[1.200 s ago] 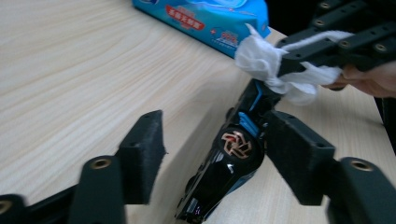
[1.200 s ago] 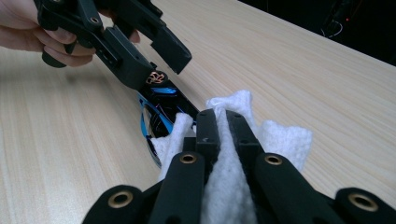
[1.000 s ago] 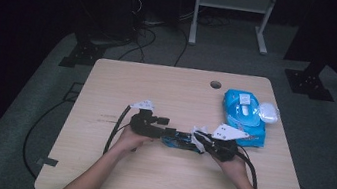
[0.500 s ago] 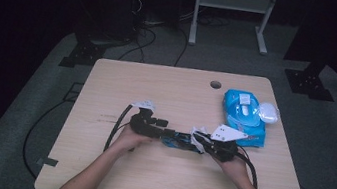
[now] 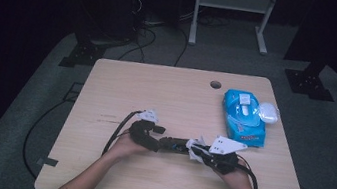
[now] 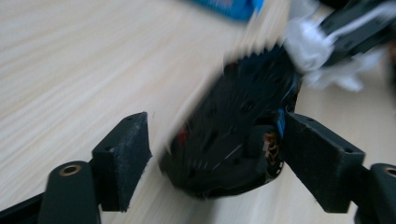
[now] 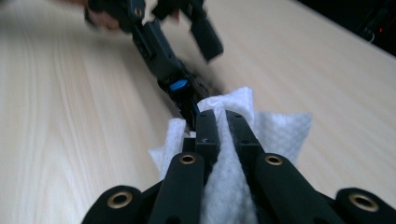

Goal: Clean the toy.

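A long black device with blue buttons (image 5: 176,145) lies on the wooden table (image 5: 166,94), between my two grippers. My left gripper (image 5: 160,138) straddles its near end (image 6: 243,93). The jaws have just been opening: the left pad (image 6: 128,149) stands clear of the device and the right pad sits close beside it. My right gripper (image 7: 217,116) is shut on a white wipe (image 7: 280,128), held against the device's other end (image 7: 180,79). The high view places this gripper (image 5: 196,153) right of the device.
A blue pack of wipes (image 5: 244,117) lies at the right of the table, with a small white object (image 5: 268,112) beside it. A round cable hole (image 5: 215,84) is near the far edge. Black cables trail off both grippers toward the front edge.
My left gripper's jaws have spread wider around the black device. Both hands have shifted slightly toward the person. The right gripper keeps its hold on the wipe.
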`<state>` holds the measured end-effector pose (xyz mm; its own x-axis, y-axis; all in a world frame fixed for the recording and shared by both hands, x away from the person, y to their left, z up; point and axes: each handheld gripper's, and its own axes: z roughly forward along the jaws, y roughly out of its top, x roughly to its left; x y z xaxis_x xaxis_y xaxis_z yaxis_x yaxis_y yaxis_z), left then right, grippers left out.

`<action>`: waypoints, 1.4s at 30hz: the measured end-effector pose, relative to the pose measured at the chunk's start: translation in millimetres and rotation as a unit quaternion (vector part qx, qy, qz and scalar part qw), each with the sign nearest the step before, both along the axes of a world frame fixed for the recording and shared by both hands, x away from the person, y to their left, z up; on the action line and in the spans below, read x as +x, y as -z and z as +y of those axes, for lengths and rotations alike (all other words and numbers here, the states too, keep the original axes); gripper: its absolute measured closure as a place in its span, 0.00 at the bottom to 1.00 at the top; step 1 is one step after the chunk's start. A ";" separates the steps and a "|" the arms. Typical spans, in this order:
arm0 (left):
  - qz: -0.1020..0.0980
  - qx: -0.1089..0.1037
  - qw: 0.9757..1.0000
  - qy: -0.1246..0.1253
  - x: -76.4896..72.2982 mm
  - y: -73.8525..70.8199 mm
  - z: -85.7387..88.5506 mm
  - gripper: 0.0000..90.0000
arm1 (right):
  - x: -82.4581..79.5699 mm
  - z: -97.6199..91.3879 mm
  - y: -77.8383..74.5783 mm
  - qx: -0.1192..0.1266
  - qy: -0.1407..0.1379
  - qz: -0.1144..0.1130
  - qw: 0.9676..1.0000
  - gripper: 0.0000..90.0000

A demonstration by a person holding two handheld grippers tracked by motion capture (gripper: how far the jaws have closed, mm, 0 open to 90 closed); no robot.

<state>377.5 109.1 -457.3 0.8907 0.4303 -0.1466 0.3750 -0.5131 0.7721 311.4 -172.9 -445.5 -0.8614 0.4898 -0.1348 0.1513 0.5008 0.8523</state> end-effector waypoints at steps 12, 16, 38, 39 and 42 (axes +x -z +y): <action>-0.040 0.024 0.999 0.005 -11.3 5.9 -7.7 0.16 | 18.5 -8.6 -5.4 0.043 0.038 0.028 0.998 0.93; -0.048 0.042 0.998 0.023 -17.2 6.7 -15.4 0.15 | 46.5 -1.8 -1.6 0.042 0.061 0.049 0.996 0.93; -0.045 -0.013 0.999 0.008 -9.7 1.3 -2.7 0.15 | 24.8 21.9 13.4 -0.003 0.012 0.102 0.995 0.93; -0.046 -0.011 0.999 0.013 -10.7 2.5 -3.7 0.15 | 23.7 24.3 13.7 -0.003 0.007 0.104 0.995 0.93; -0.049 0.000 0.999 0.017 -10.5 5.3 -4.8 0.14 | 21.9 28.2 10.6 0.012 0.001 0.109 0.994 0.93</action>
<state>367.1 104.3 -462.6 0.9152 0.3988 -0.0583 0.2797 -0.5243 0.8043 333.3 -144.7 -456.2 -0.8679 0.4922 0.0667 0.3348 0.4806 0.8105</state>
